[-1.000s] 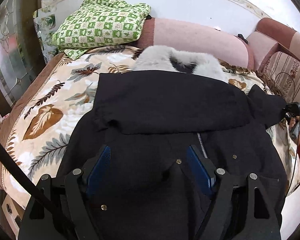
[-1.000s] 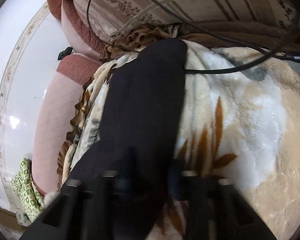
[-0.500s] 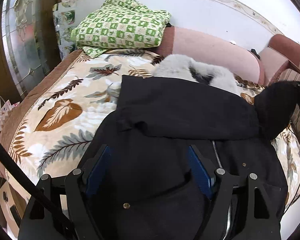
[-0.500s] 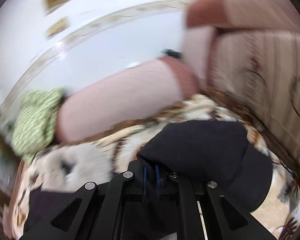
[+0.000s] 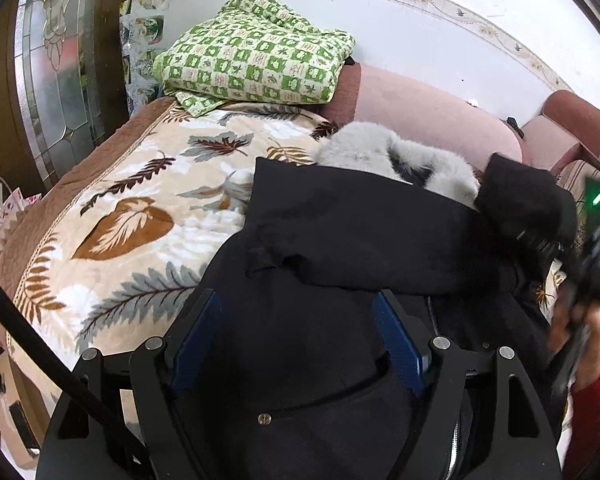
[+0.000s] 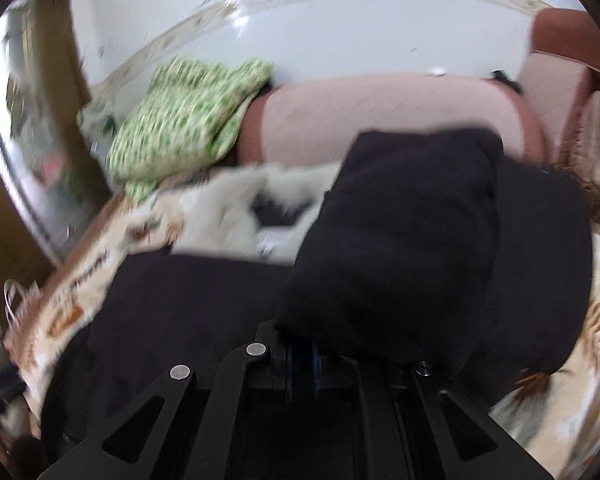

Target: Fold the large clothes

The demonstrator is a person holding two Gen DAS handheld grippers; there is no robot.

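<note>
A large black coat (image 5: 340,240) with a grey fur collar (image 5: 396,156) lies on a leaf-print blanket (image 5: 132,208). One sleeve is folded across its chest. My left gripper (image 5: 300,332) is open and empty, hovering over the coat's lower front. My right gripper (image 6: 302,360) is shut on the other black sleeve (image 6: 412,240) and holds it lifted over the coat's right side. In the left wrist view that raised sleeve (image 5: 524,200) shows at the right, with the right gripper (image 5: 580,264) blurred beside it.
A green checked quilt (image 5: 256,60) lies folded at the head of the sofa bed. Pink bolsters (image 5: 428,112) run along the white wall. A glass door (image 5: 52,80) and a paper bag (image 5: 0,216) stand at the left. The blanket's left half is bare.
My right gripper has lifted the sleeve off the blanket and swung it left, over the coat. The left gripper has drawn back a little and stayed open.
</note>
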